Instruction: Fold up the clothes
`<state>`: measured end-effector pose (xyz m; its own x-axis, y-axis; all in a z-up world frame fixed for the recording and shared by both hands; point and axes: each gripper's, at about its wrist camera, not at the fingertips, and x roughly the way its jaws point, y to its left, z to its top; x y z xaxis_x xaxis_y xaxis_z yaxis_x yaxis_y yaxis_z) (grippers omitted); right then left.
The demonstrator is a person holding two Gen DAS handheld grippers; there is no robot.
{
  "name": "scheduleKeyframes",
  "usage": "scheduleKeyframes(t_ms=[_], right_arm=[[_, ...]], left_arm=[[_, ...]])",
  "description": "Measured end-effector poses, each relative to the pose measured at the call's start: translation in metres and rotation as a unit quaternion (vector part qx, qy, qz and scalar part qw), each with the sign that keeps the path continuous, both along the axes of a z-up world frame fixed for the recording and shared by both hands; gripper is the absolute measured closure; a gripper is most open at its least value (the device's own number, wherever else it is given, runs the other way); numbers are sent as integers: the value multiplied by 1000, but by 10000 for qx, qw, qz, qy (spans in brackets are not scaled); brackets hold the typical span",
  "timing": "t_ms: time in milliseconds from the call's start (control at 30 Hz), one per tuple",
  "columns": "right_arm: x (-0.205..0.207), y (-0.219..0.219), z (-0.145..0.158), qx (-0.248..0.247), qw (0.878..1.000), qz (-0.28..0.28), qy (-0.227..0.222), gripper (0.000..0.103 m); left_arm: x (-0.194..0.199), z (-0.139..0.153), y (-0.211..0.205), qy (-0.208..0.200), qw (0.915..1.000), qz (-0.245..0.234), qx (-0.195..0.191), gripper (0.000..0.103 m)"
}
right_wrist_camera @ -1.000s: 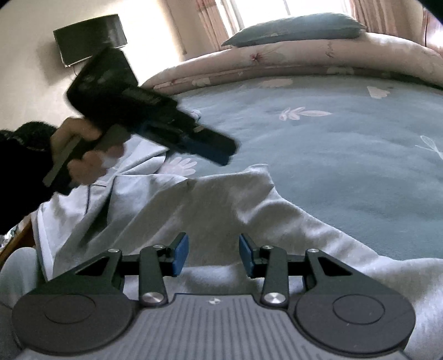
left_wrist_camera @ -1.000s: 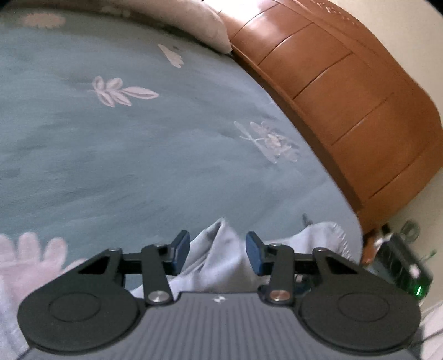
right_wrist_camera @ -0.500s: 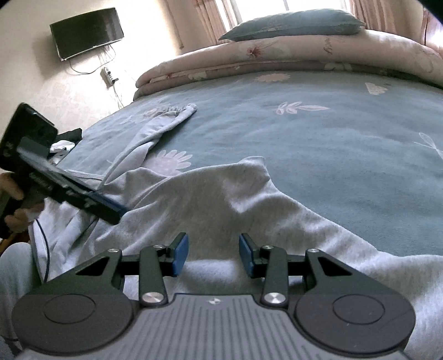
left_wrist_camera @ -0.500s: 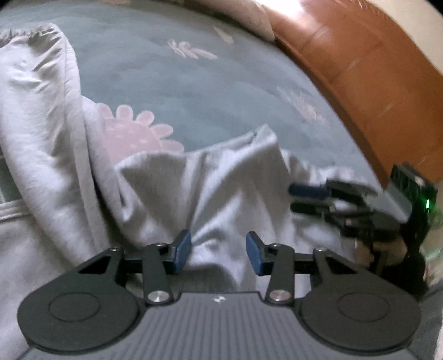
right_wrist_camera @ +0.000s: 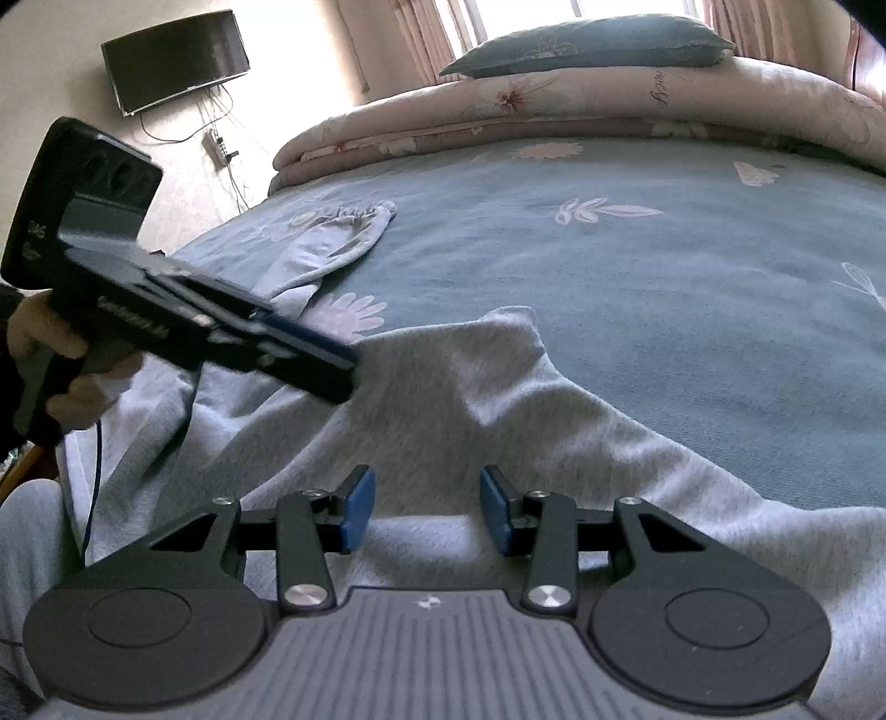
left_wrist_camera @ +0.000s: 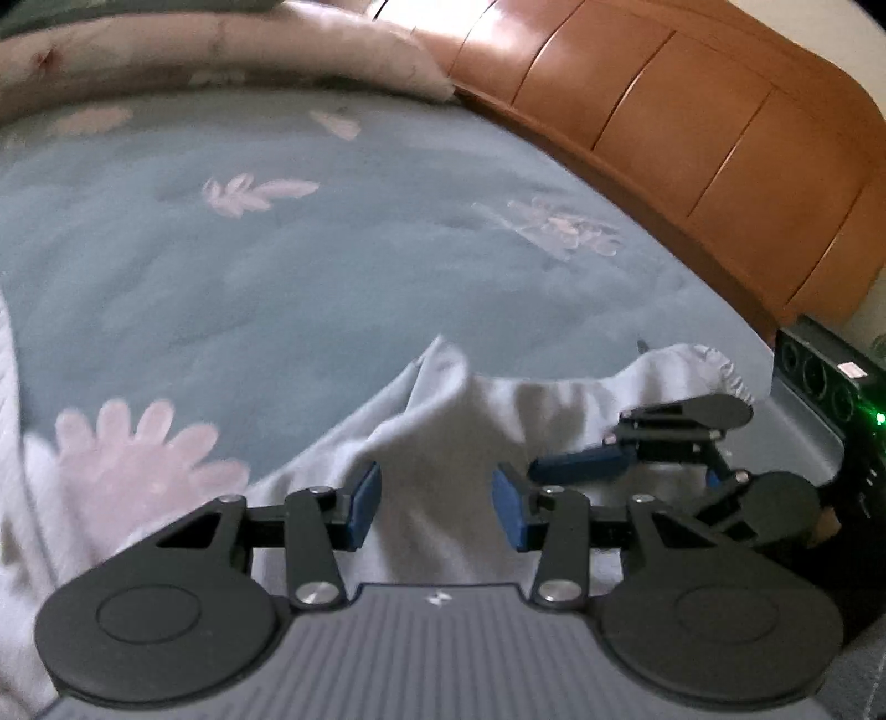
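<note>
A: Starting at the far left of the right wrist view, a black flat screen (right_wrist_camera: 176, 60) hangs on a cream wall with cables trailing below it.

B: And under it a hand (right_wrist_camera: 52, 354) grips the left gripper (right_wrist_camera: 338, 368), a black tool with blue tips angled down over the cloth.

A: Its jaws stand apart. In its own view the blue pads (left_wrist_camera: 365, 504) hang over the fabric with a clear gap and nothing pinched.

B: The surface is a wide bed with a teal bedspread (right_wrist_camera: 637, 277), soft and matte, printed with pale pink flowers and leaf sprigs.

A: The grey sweatshirt (right_wrist_camera: 470, 399) is spread across the near edge. It is heathered knit, rumpled into ridges, with one corner peaking at centre.

B: One sleeve (right_wrist_camera: 332, 243) stretches off up the bed to the left, its cuff gathered.

A: At the back a pink floral quilt (right_wrist_camera: 581, 105) is rolled up, with a teal pillow (right_wrist_camera: 587, 41) on top and bright curtains behind.

B: The right gripper (right_wrist_camera: 426, 507) sits low over the sweatshirt, jaws parted and empty, pads clear of the cloth.

A: On the right of the left wrist view, a glossy orange-brown wooden headboard (left_wrist_camera: 692, 127) curves along the bed, panelled.

B: Beside its end sits a black box with a green light (left_wrist_camera: 841, 382).
</note>
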<state>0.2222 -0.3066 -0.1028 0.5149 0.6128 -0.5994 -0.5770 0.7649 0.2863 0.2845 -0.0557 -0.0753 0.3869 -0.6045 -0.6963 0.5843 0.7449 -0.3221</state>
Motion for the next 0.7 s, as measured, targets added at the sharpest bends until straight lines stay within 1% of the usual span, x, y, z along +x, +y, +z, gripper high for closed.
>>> scheduleKeyframes(t_ms=[67, 100, 133, 200, 267, 333, 367, 433, 467, 533, 600, 633, 700], right_arm=[[0, 0, 0, 7, 10000, 3, 5, 56], [0, 0, 0, 9, 10000, 4, 6, 55], [-1, 0, 0, 3, 10000, 7, 3, 55], [-2, 1, 1, -20, 10000, 21, -9, 54], [-2, 1, 1, -36, 10000, 33, -20, 53], [-2, 1, 0, -28, 10000, 32, -15, 53], [-2, 1, 0, -25, 10000, 33, -16, 52], [-2, 1, 0, -21, 10000, 28, -16, 52], [-3, 1, 0, -22, 10000, 26, -19, 52], [-3, 1, 0, -18, 10000, 25, -19, 52], [-3, 1, -1, -16, 10000, 32, -17, 52], [-2, 1, -1, -13, 10000, 32, -13, 52], [-2, 0, -1, -6, 10000, 36, -6, 52]], left_arm=[[-2, -4, -2, 67, 9999, -54, 69, 60], [-3, -8, -2, 177, 9997, -103, 103, 60], [-5, -12, -1, 393, 9990, -167, 101, 60], [-14, -18, 3, 707, 9972, -213, -60, 60], [-22, -15, 5, 985, 9943, -363, -171, 59], [-28, -9, 5, 1078, 9928, -512, -138, 59], [-27, -3, 5, 989, 9936, -529, -120, 59], [-21, 14, 8, 538, 9975, -450, -81, 59], [-15, 21, 11, 354, 9987, -354, -137, 59], [4, 28, 20, 138, 9988, 22, -460, 59], [19, 23, 21, 133, 9974, 195, -678, 59], [24, 18, 18, 210, 9967, 196, -754, 59], [25, 2, 8, 476, 9957, 5, -791, 59]])
